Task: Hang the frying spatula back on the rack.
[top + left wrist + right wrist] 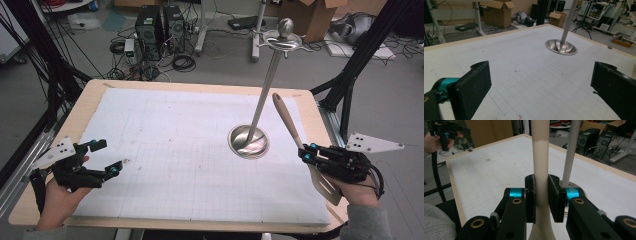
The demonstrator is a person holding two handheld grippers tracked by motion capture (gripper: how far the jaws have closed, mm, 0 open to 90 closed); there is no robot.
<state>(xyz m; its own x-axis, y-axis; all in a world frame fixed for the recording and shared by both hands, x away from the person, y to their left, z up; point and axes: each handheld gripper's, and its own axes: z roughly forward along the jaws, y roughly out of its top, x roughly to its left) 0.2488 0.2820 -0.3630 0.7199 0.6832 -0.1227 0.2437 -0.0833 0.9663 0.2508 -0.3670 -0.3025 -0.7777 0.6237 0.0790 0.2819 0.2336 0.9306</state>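
Note:
A beige spatula [290, 125] with a slotted metal blade [327, 186] is clamped by its handle in my right gripper [305, 152], at the table's right edge. In the right gripper view the black pads [531, 195] press both sides of the handle [540, 157], which points up and away. A steel utensil stand [248, 141] with a round base, a tall pole and a hooked top [282, 37] stands right of centre. My left gripper [102, 157] rests open at the front left; nothing lies between its pads [471, 87] over the mat.
A white gridded mat [190, 150] covers the wooden table [95, 90]. The stand's base [561, 47] sits far ahead of the left gripper. Behind the table are computer towers [155, 25], cables and cardboard boxes on the floor. Black frame struts [350, 75] rise at both sides.

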